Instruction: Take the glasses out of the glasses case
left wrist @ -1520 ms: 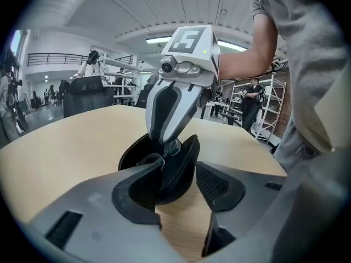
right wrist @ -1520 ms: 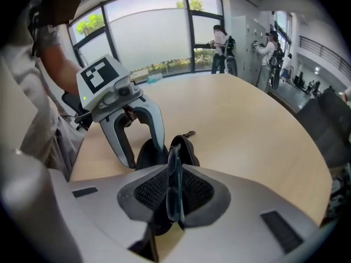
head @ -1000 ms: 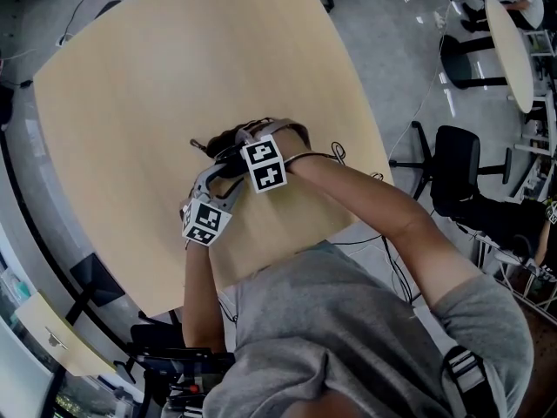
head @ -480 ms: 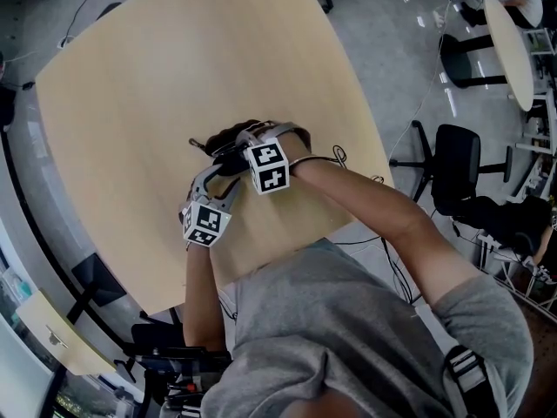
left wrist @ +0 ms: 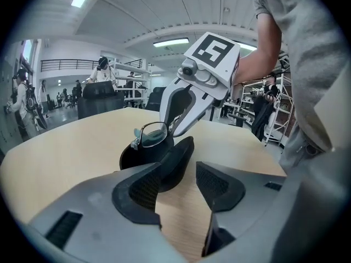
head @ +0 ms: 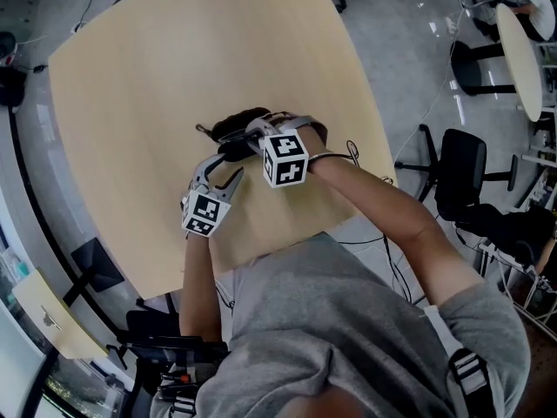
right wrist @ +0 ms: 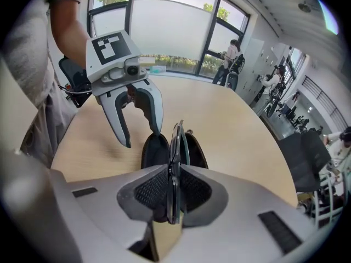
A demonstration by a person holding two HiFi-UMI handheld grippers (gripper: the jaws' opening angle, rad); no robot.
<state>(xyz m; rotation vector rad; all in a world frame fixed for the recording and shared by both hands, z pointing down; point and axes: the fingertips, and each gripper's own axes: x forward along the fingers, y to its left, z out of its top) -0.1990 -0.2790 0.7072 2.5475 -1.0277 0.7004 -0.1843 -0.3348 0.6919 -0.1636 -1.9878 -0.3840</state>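
"Two claws. What are yours doing?"

"Your right gripper (right wrist: 173,189) has just squeezed shut on the glasses (right wrist: 177,141), right at the open glasses case (left wrist: 167,160) on the table (head: 157,50). Your left gripper (left wrist: 175,186) is open beside the case and holds nothing."

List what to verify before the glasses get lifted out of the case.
1. Grip: the jaws of the right gripper have just been closing and now press on the glasses, held edge-on between them: ok.
2. Lid of the case open: ok.
3. Clearance: the lenses stand at the rim of the case, not above it: not ok.
4. Hold-down: left gripper has its jaws apart beside the case, contact unclear: cannot tell.
5. Set-down room: table bare beside the case: ok.
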